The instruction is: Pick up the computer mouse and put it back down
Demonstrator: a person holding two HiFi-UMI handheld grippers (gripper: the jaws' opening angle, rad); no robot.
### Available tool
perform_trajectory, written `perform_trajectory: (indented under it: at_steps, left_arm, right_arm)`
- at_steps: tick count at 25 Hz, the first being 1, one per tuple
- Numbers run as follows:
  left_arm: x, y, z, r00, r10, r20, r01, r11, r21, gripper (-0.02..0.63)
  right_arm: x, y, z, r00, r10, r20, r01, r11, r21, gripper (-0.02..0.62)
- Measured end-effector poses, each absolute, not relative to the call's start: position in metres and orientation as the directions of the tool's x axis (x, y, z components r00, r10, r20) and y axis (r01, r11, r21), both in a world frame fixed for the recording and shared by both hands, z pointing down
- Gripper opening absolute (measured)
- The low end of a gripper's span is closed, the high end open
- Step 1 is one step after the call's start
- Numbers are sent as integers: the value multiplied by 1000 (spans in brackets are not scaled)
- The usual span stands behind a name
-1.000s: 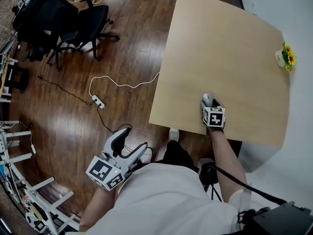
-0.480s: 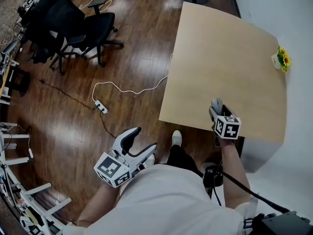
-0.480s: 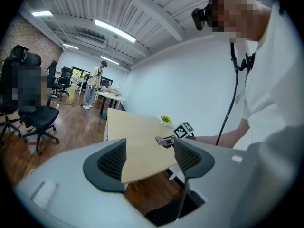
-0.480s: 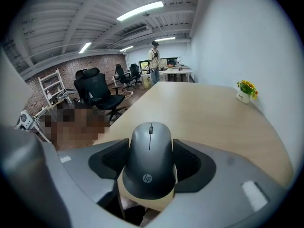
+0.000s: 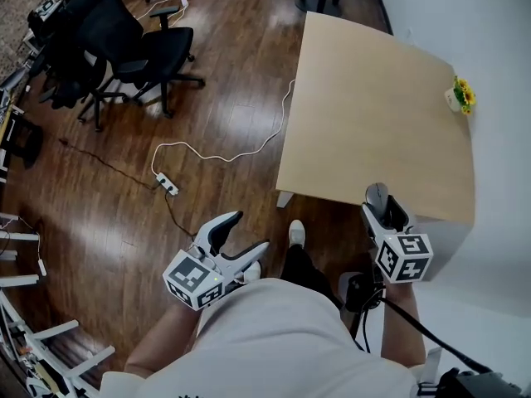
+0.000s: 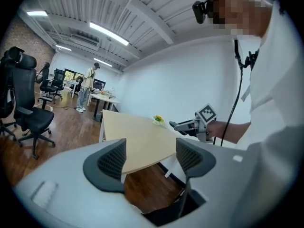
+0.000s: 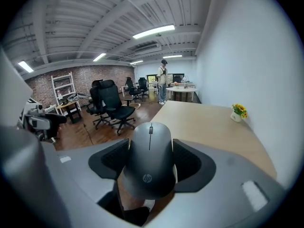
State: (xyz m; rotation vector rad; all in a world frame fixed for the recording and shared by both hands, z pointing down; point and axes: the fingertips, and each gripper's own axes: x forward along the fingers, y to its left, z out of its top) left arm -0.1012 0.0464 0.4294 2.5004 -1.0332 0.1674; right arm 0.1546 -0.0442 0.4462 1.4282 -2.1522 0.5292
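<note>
Right gripper [image 5: 383, 210] fingers pinch the light, rigid, likely slippery computer mouse [image 7: 149, 158] by its flanks at the tabletop's [image 5: 373, 114] near edge; left gripper [image 5: 235, 233] fingers wide, empty.

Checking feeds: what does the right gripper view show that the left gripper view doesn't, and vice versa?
Only the right gripper view: the computer mouse clamped between the jaws of the right gripper, scroll wheel and logo up close. Only the left gripper view: the left gripper open and empty, plus the right gripper seen from the side with its marker cube. Both: the wooden table, the yellow flower pot and a person standing at the far desks.
</note>
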Motion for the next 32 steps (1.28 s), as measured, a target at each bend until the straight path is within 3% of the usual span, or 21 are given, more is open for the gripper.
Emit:
perform_trajectory:
  at_steps: [18,32]
  left_arm:
    - [-102,86,416,773,-593,224,-633,-700,330,318]
    - [-104,75,430,765,-596,245,-642,-671,371,318]
  right_arm:
    - [143,33,409,-321,-775,545,-936,348,-55,295]
    - [155,7,427,-319,-774,547,-944,310,-113,295]
